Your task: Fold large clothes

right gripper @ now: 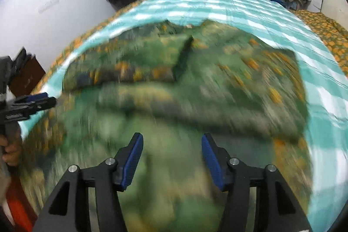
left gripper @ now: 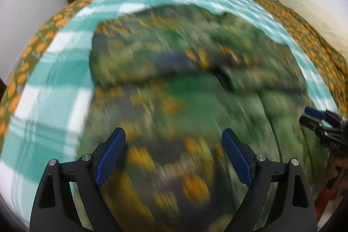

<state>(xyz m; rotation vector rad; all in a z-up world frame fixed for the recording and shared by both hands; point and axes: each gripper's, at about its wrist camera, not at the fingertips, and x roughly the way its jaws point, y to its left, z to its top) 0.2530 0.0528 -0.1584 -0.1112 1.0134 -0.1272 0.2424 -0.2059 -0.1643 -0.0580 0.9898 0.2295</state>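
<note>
Green floral garment [left gripper: 174, 71] part-folded on checked bedsheet [left gripper: 54, 71]; left gripper [left gripper: 171, 145] and right gripper [right gripper: 171, 149] jaws wide, empty, so a one-layer pinch risks undoing folds.

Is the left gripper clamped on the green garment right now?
No. The left gripper stands wide open above the green floral garment, nothing between its pads.
</note>
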